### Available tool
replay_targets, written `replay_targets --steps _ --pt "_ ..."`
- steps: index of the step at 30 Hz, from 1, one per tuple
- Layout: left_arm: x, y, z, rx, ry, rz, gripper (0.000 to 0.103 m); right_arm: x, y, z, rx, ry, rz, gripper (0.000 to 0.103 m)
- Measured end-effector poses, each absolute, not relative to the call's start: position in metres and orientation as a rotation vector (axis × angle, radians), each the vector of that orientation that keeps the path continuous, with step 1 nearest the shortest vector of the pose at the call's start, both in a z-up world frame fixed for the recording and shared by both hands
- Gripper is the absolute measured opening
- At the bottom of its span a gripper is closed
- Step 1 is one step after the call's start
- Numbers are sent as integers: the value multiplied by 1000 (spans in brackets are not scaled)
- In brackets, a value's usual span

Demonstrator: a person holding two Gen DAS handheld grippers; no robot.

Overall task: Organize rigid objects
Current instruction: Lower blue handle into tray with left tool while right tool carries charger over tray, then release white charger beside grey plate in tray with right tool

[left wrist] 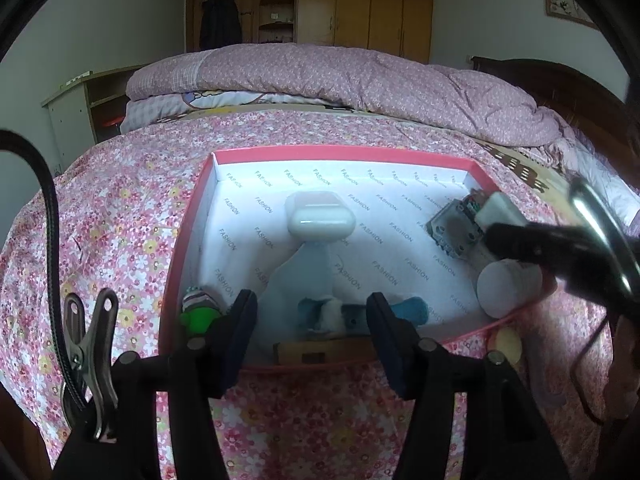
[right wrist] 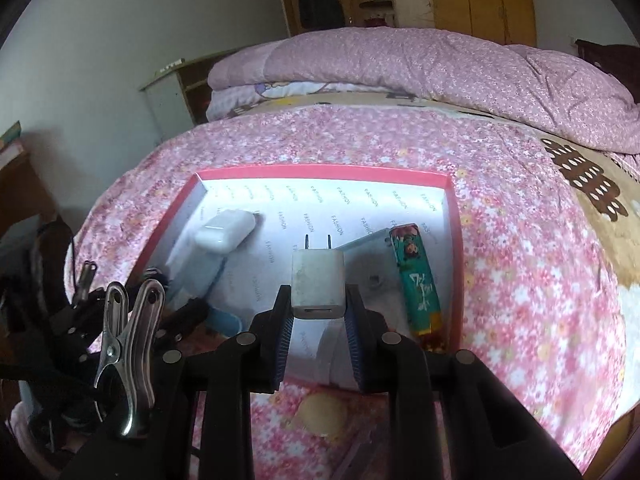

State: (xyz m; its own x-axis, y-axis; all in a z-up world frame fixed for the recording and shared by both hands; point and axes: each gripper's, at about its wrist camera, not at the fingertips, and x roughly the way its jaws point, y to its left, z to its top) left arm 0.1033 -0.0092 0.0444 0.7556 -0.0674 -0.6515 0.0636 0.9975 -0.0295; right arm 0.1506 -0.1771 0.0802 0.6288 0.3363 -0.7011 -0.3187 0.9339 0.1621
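Floral bedspread [right wrist: 520,240]; right tool [right wrist: 318,320] clamps boxy white charger [right wrist: 318,280], left tool [left wrist: 312,320] agape.

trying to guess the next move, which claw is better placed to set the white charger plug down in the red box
Right. The right claw is already shut on the white charger plug, holding it over the red box floor. The left claw is open with nothing pressed between its pads, by the box's near edge.
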Motion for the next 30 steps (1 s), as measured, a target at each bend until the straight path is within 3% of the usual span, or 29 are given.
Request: replay_targets --steps 18,25,30 --pt "97 -8 48 -27 724 -71 61 155 -177 81 48 824 355 28" --pt "90 -9 59 -51 735 -86 61 133 -185 95 65 788 377 45" --pt "78 -7 78 -62 715 -134 61 110 -187 104 2 750 362 47"
